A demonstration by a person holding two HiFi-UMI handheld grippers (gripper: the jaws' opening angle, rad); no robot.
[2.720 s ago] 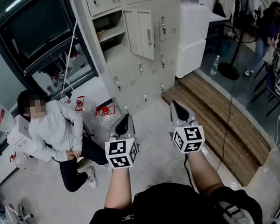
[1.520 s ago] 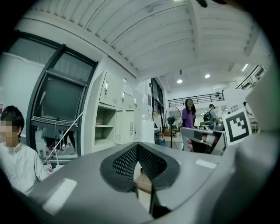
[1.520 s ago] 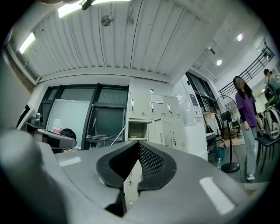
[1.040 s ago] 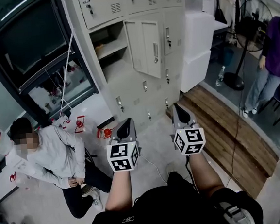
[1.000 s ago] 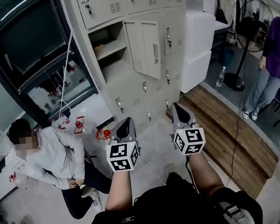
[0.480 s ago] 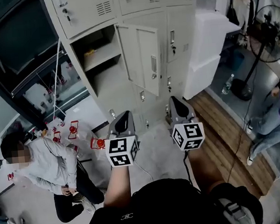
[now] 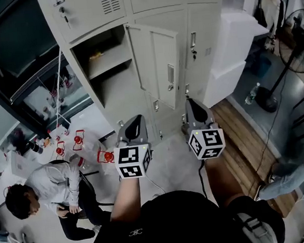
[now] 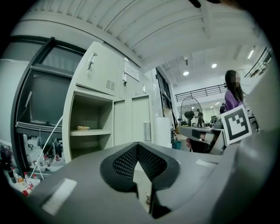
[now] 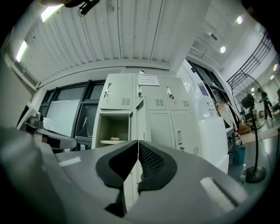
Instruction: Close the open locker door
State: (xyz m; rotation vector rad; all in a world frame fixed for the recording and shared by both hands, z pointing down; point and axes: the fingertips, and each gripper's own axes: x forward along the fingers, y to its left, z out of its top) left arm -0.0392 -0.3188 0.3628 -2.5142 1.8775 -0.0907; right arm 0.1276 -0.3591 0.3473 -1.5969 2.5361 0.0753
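The grey lockers [image 7: 157, 1] stand ahead of me. One compartment [image 7: 104, 61] is open, with a shelf inside, and its door [image 7: 160, 64] is swung out toward me on the right. My left gripper [image 7: 135, 124] and my right gripper [image 7: 194, 108] are held side by side, level, short of the lockers and touching nothing. Both are shut and empty. The left gripper view has its jaw tips [image 8: 138, 146] meeting before the open compartment [image 8: 89, 127]. In the right gripper view the shut jaws [image 9: 138, 144] line up with the door's edge [image 9: 139, 116].
A person [image 7: 52, 190] crouches on the floor at the left, near small red items [image 7: 80, 143]. White boxes [image 7: 235, 47] stand right of the lockers, beyond them a fan [image 7: 298, 42]. A wooden platform [image 7: 244, 152] and another person's legs [image 7: 292, 177] are at the right.
Both grippers have moved forward together toward the lockers, which now fill more of the head view. Their jaws stayed shut. The crouching person has bent lower.
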